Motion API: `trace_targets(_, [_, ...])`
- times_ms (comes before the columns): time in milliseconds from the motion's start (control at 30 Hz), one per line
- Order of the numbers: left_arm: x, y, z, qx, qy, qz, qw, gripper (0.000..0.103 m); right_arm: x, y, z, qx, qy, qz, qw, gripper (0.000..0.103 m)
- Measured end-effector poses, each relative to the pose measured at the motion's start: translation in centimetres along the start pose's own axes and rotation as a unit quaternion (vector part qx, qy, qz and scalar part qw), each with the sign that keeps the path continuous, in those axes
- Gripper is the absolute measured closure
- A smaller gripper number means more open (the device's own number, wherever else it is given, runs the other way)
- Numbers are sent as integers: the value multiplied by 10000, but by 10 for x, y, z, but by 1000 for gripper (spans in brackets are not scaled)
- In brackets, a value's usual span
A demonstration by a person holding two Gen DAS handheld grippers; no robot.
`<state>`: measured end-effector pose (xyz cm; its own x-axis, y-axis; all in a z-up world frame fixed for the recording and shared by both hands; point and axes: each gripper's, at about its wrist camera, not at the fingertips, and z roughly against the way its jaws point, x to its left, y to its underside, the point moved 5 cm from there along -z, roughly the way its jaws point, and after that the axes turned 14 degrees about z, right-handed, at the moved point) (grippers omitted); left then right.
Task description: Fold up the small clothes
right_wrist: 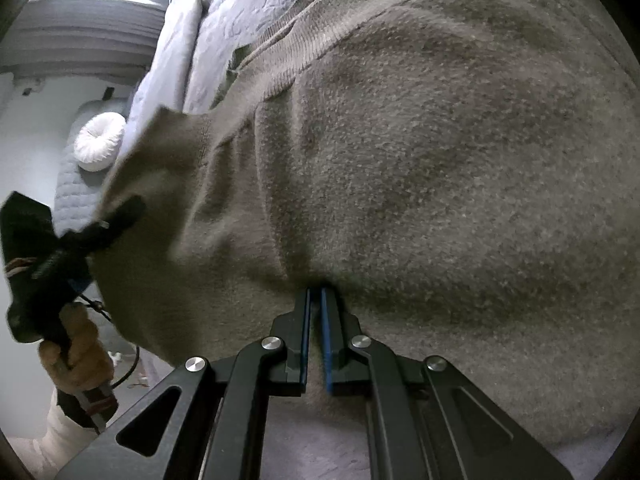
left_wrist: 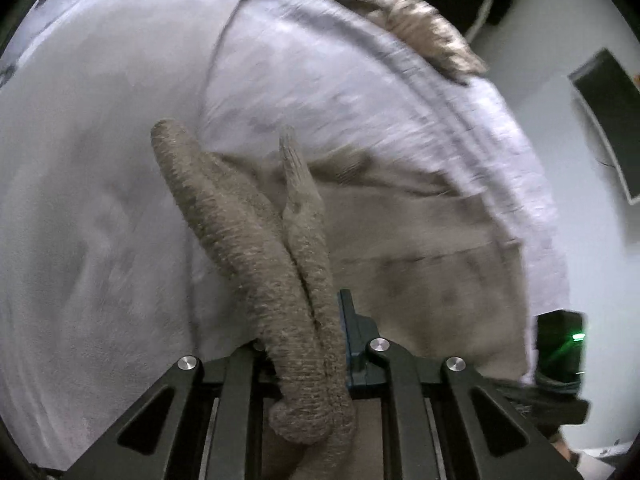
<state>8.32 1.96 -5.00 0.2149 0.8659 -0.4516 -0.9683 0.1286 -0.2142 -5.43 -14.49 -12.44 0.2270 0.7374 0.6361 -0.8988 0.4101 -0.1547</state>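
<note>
A taupe knit sweater (right_wrist: 440, 168) lies on a pale lavender quilt (right_wrist: 240, 12). My right gripper (right_wrist: 315, 294) is shut on a pinch of the sweater's body fabric. My left gripper (left_wrist: 320, 312) is shut on the sweater's ribbed edge (left_wrist: 248, 248), which bunches up between its fingers; only the right blue pad (left_wrist: 350, 320) shows. In the right wrist view the left gripper (right_wrist: 132, 206) holds the sweater's far corner, lifted off the bed, with a gloved hand (right_wrist: 76, 348) on its handle. More of the sweater (left_wrist: 420, 248) lies flat on the quilt (left_wrist: 100, 200).
A round white cushion (right_wrist: 100, 142) lies on a grey quilted bench beyond the bed's edge. A patterned brown cloth (left_wrist: 420, 24) sits at the quilt's far edge. A dark framed panel (left_wrist: 612, 120) and a black device with a green light (left_wrist: 560, 344) are at the right.
</note>
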Motion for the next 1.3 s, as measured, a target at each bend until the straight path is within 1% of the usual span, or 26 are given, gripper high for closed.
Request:
trace_targets(33, [-11, -2, 5, -45, 87, -99, 9999, 86, -2, 0, 4, -52, -54, -33, 10000, 97])
trace_targets(133, [-60, -7, 16, -170, 378, -463, 9981, 86, -11, -1, 26, -324, -196, -181, 9991, 97])
trace_targets(233, [-113, -9, 15, -179, 680, -867, 9937, 86, -27, -4, 53, -623, -242, -343, 9972, 96])
trace_targets(300, [-150, -3, 5, -117, 854, -1135, 9898, 86, -39, -5, 68, -776, -222, -448, 9957, 96])
trace_targets(333, [-163, 3, -1, -70, 890, -1247, 9882, 86, -49, -5, 79, -883, -224, -530, 9944, 96])
trace_targets(400, [-194, 16, -25, 115, 905, -1452, 9852, 86, -62, -3, 90, -983, -205, -636, 9929, 96])
trace_targets(500, [-224, 36, -68, 395, 768, -1656, 9824, 86, -85, 2, 98, -1017, -140, -869, 9909, 96])
trace_targets(533, [-229, 43, -82, 465, 655, -1729, 9817, 86, -94, 6, 99, -1010, -154, -968, 9900, 96])
trace_targets(600, [-236, 55, -112, 612, 308, -1903, 9793, 86, -103, 10, 98, -988, -172, -1087, 9890, 96])
trace_targets(667, [-235, 64, -129, 753, 91, -1914, 9786, 86, -111, 16, 96, -1004, -329, -1218, 9869, 96])
trace_targets(733, [-232, 70, -130, 733, 31, -1936, 9783, 86, -116, 18, 96, -1045, -453, -1280, 9852, 96])
trace_targets(833, [-234, 74, -117, 503, -105, -2152, 9752, 86, -121, 21, 94, -1095, -566, -1343, 9832, 96])
trace_targets(867, [-235, 75, -112, 393, -156, -2249, 9735, 84, -125, 21, 94, -1111, -592, -1370, 9825, 96])
trace_targets(900, [-234, 74, -106, 269, -212, -2329, 9719, 77, -126, 20, 96, -1133, -609, -1402, 9817, 96])
trace_targets(933, [-234, 73, -97, 48, -291, -2386, 9707, 48, -126, 20, 98, -1167, -614, -1427, 9810, 96])
trace_targets(967, [-230, 68, -90, -144, -338, -2362, 9710, 15, -122, 18, 101, -1210, -614, -1438, 9803, 96])
trace_targets(1000, [-226, 65, -78, -347, -341, -2319, 9715, 6, -124, 20, 104, -1250, -620, -1450, 9795, 93])
trace_targets(1033, [-224, 61, -67, -590, -314, -2255, 9719, 3, -124, 17, 106, -1300, -649, -1483, 9782, 89])
trace_targets(1100, [-217, 55, -57, -727, -393, -2132, 9735, 3, -126, 15, 110, -1433, -821, -1600, 9732, 74])
trace_targets(1133, [-212, 51, -54, -757, -463, -2018, 9754, 3, -128, 15, 111, -1535, -991, -1708, 9682, 69])
trace_targets(1200, [-196, 42, -46, -783, -559, -1749, 9799, 3, -132, 16, 116, -1757, -1375, -1959, 9549, 54])
trace_targets(1233, [-188, 37, -43, -788, -596, -1609, 9820, 3, -134, 16, 118, -1877, -1598, -2071, 9467, 50])
trace_targets(1267, [-178, 31, -42, -752, -622, -1452, 9846, 3, -135, 16, 121, -1984, -1817, -2133, 9392, 42])
trace_targets(1300, [-168, 27, -43, -663, -640, -1297, 9873, 3, -135, 14, 123, -2035, -1971, -2153, 9345, 40])
